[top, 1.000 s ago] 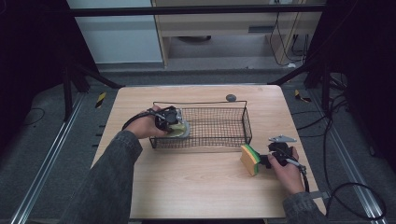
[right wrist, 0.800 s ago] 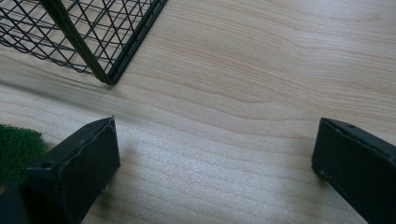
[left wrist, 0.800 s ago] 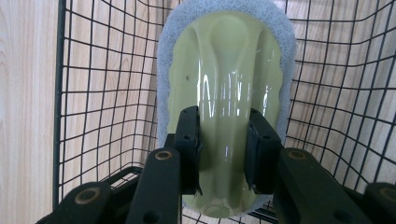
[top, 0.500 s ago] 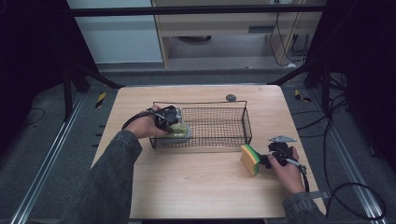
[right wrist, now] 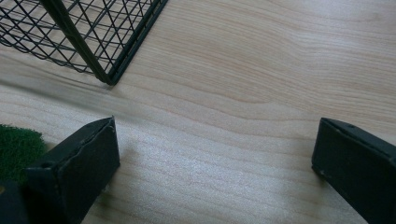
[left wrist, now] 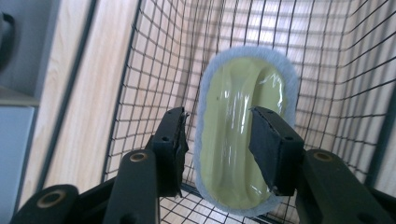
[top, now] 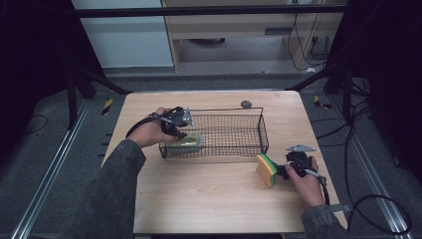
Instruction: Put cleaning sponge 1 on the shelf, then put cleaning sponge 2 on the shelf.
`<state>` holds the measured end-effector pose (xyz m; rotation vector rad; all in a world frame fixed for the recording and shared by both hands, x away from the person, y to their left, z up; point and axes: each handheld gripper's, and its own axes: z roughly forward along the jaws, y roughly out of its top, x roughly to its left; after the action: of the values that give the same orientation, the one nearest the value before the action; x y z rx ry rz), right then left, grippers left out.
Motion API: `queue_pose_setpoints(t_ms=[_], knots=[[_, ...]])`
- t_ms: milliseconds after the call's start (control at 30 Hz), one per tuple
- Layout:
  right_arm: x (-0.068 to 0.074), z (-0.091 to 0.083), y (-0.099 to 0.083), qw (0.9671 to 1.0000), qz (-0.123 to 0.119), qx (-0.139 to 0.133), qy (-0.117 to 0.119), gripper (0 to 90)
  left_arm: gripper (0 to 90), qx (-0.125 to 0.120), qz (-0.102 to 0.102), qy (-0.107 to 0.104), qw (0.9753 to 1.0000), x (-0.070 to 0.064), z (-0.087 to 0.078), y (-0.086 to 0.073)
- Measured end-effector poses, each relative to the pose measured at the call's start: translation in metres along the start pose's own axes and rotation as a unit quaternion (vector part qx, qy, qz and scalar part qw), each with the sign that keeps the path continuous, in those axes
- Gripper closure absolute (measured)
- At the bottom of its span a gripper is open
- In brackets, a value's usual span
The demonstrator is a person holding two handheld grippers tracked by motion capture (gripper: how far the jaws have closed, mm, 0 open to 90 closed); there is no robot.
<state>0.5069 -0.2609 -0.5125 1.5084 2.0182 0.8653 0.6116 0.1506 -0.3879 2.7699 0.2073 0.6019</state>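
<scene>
The wooden table (top: 209, 199) carried a black wire basket (top: 234, 130) near its middle, and every place here is taken from that basket. Inside its left end lay a pale yellow scrubbing pad (top: 187, 141) with a grey-white fleecy rim, wrapped in clear film. The left tongs (top: 175, 130) reached over the basket's left wall, their jaws spread apart on either side of the pad (left wrist: 240, 135) without pressing it; its long axis ran straight ahead along the tongs (left wrist: 219, 149), so a squeeze would take it across its short width. Just outside the basket's near right corner stood a yellow-and-green sponge (top: 267, 170) on edge, touching the table. The right tongs (top: 283, 171) sat just right of that sponge, jaws wide apart over bare wood (right wrist: 215, 154), gripping nothing, the sponge's green face (right wrist: 16, 149) beside one jaw. A small dark round thing (top: 246, 104) lay beyond the basket's far rim.
</scene>
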Motion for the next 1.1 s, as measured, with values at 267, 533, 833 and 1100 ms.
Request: queue_pose_setpoints(t_ms=[267,533,833,1100], knots=[[0.000,0.000,0.000,1.0000,0.000,0.000,0.000,1.1,31.8,-0.048,-0.048,0.042,0.9968,-0.008,-0.030,0.005],[0.000,0.000,0.000,1.0000,0.000,0.000,0.000,1.1,10.2,-0.095,-0.132,0.059,0.9849,-0.034,-0.050,-0.011],[0.000,-0.006,0.003,0.9997,-0.007,0.021,0.008,9.7,3.5,-0.166,-0.238,0.087,0.9531,-0.090,-0.051,-0.082],[-0.004,-0.042,0.003,0.9990,-0.024,0.028,-0.025,14.5,4.4,-0.138,-0.302,0.086,0.9392,-0.116,-0.017,-0.120]])
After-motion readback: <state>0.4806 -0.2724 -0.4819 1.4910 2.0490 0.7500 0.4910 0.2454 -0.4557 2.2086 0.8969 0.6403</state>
